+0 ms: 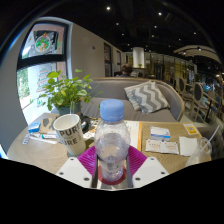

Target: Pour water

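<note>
Firmly clenched on the water bottle [112, 143], fingers [112, 178] upright above the surface [45, 155].
Best kept gripped tight, carried left over the white mug [69, 132], then tipped slowly.

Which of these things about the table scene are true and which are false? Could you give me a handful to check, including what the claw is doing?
1. The claw grips a clear water bottle with a blue cap. True: both pink pads press on its sides.
2. A white mug stands just beside the bottle. True.
3. The bottle's cap has been taken off. False: the blue cap is on the bottle.
4. A leafy green plant stands beyond the mug. True.
5. The mug lies tipped over on the table. False: it stands upright.
6. The sofa behind the table has no cushion on it. False: a patterned cushion rests on it.
</note>
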A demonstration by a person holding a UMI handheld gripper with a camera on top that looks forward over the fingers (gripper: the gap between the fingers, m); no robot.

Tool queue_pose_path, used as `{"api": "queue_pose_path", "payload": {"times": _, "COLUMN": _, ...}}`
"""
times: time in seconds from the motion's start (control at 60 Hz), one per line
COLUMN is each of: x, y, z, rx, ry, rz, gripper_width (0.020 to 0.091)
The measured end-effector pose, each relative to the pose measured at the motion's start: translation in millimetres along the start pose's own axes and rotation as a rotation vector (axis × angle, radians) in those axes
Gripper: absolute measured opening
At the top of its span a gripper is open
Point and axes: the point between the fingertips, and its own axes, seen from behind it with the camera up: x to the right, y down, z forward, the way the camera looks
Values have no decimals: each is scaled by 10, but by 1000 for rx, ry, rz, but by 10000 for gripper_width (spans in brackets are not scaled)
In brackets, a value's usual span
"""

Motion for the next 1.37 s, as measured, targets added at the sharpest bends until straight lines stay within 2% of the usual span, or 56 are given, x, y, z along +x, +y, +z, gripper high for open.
{"api": "queue_pose_path", "payload": {"times": 0.15, "x": -25, "y": 12, "z": -34, "rx": 23, "ry": 4, "rz": -19, "gripper_width": 503}}
{"api": "queue_pose_path", "payload": {"times": 0.217, "x": -5, "y": 38, "z": -36, "rx": 4, "ry": 21, "rz": 1, "gripper_width": 557}}
{"api": "queue_pose_path", "payload": {"times": 0.25, "x": 6, "y": 95, "z": -47, "rx": -28, "ry": 29, "rz": 16, "gripper_width": 615}}
{"api": "queue_pose_path", "payload": {"times": 0.35, "x": -18, "y": 294, "z": -111, "rx": -138, "ry": 53, "rz": 72, "gripper_width": 858}}
{"api": "queue_pose_path", "payload": {"times": 0.517, "x": -162, "y": 232, "z": -589, "rx": -191, "ry": 113, "rz": 118, "gripper_width": 854}}
{"api": "queue_pose_path", "payload": {"times": 0.817, "x": -782, "y": 16, "z": -2050, "rx": -262, "ry": 230, "rz": 128, "gripper_width": 854}}
{"api": "queue_pose_path", "payload": {"times": 1.0, "x": -1104, "y": 62, "z": -2622, "rx": -262, "ry": 248, "rz": 128, "gripper_width": 855}}
{"api": "queue_pose_path", "payload": {"times": 1.367, "x": -1178, "y": 43, "z": -3053, "rx": -228, "ry": 303, "rz": 121, "gripper_width": 853}}
